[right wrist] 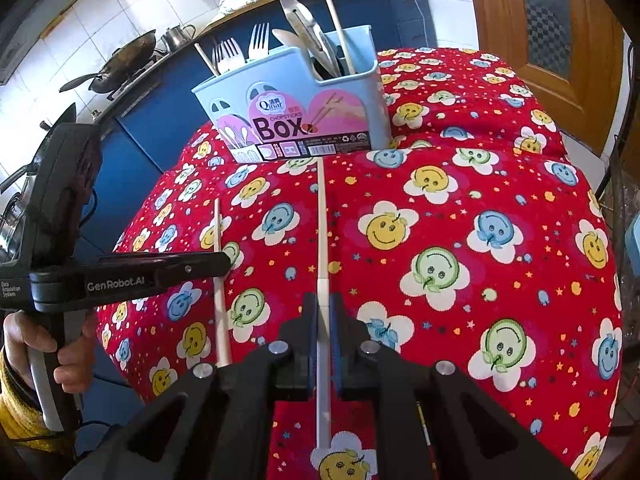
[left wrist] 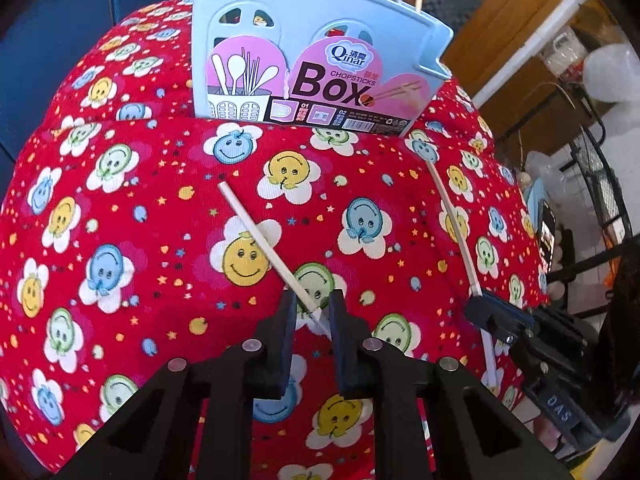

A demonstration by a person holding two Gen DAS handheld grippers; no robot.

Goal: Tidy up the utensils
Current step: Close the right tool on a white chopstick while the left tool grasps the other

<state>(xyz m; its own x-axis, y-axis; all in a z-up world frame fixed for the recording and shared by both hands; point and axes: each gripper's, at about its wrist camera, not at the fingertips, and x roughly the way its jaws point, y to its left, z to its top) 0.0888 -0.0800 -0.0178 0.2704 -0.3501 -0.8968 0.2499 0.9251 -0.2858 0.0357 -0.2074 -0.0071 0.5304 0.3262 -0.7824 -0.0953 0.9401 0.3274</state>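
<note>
We have a chopstick in each gripper. The left gripper [left wrist: 314, 312] has its jaws closed on the thick end of the left chopstick [left wrist: 256, 228], which points far-left over the red cloth [left wrist: 120, 200]. The right gripper [right wrist: 323, 312] is clamped on the right chopstick [right wrist: 321, 220], whose tip points straight at the box [right wrist: 296, 116]. The box stands at the far side of the cloth, already holding forks [right wrist: 240, 54] and spoons [right wrist: 308, 36].

To do this well, we judge that we should lift each stick clear of the cloth, tilt it tip-down, and bring it over an open compartment before letting go. We should take them one at a time, so the grippers don't collide above the box, and aim past the handles already standing there.
</note>
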